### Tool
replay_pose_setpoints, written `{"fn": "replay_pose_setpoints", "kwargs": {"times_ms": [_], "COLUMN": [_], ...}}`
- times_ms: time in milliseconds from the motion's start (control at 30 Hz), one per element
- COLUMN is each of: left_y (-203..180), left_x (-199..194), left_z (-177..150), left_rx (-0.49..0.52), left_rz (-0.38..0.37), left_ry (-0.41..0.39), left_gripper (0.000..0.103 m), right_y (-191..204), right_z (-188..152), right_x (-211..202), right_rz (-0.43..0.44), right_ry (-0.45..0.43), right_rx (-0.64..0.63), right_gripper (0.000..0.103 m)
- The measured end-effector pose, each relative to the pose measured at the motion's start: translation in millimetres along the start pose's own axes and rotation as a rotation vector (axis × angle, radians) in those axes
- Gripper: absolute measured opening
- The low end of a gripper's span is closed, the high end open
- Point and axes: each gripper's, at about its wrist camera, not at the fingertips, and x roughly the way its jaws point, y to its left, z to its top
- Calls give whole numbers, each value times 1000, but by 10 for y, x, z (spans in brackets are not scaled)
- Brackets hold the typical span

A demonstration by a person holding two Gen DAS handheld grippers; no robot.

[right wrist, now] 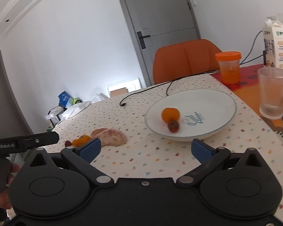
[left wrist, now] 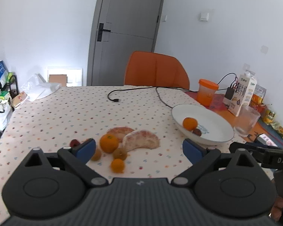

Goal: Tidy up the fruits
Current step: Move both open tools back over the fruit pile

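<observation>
A white plate [left wrist: 215, 124] [right wrist: 213, 101] on the dotted tablecloth holds an orange mandarin [left wrist: 190, 123] [right wrist: 170, 114] and a small dark red fruit [left wrist: 197, 131] [right wrist: 173, 126]. Left of the plate lie two peeled pomelo segments [left wrist: 141, 140] [right wrist: 112, 134], a mandarin [left wrist: 108, 143], several small yellow-orange fruits [left wrist: 118, 165] and a red fruit [left wrist: 74, 142]. My left gripper [left wrist: 138, 148] stands open above the table, with the loose fruit just ahead between its blue pads. My right gripper [right wrist: 145, 147] is open and empty, just short of the plate's near rim.
An orange-lidded cup [left wrist: 207, 92] [right wrist: 229, 66], a milk carton [left wrist: 243, 94] [right wrist: 276, 45] and a clear glass [left wrist: 247, 120] [right wrist: 273, 92] stand right of the plate. A black cable [left wrist: 134, 92] crosses the far table. An orange chair [left wrist: 156, 69] stands behind.
</observation>
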Motion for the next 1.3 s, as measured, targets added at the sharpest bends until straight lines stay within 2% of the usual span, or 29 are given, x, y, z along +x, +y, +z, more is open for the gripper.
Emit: {"fn": "replay_pose_setpoints", "kwargs": {"times_ms": [433,667,733,867,900,1000,1100,1300], "left_y": [381,565,595,664,677,732,786,897], "left_x": [-54,-46,-38,-9,4,46,99,206], "left_z": [-104,-104,-108,-134,-140,-162,-179,-207], "left_rx": [-28,-78,-81,-95,-98,-113,-121,-137], "left_rz": [94,95,96,94,92,81,78,71], "left_ry": [18,9,5,14,19,32,43,67], "left_gripper": [98,95,92,81,77,66,57,45], "right_y": [288,399,445,556,583,675,750,878], "right_z": [-60,-55,-60,-61,-64,-81,-114,-145], "right_x": [146,262,290,374,404,503,602,766], "right_rz": [90,143,162,187,194,207,219,248], "right_ry": [42,65,67,82,88,112,140,177], "right_rx": [-51,-56,-63,-77,-77,-84,-87,-93], "right_gripper": [103,103,103,102,101,88,79,61]}}
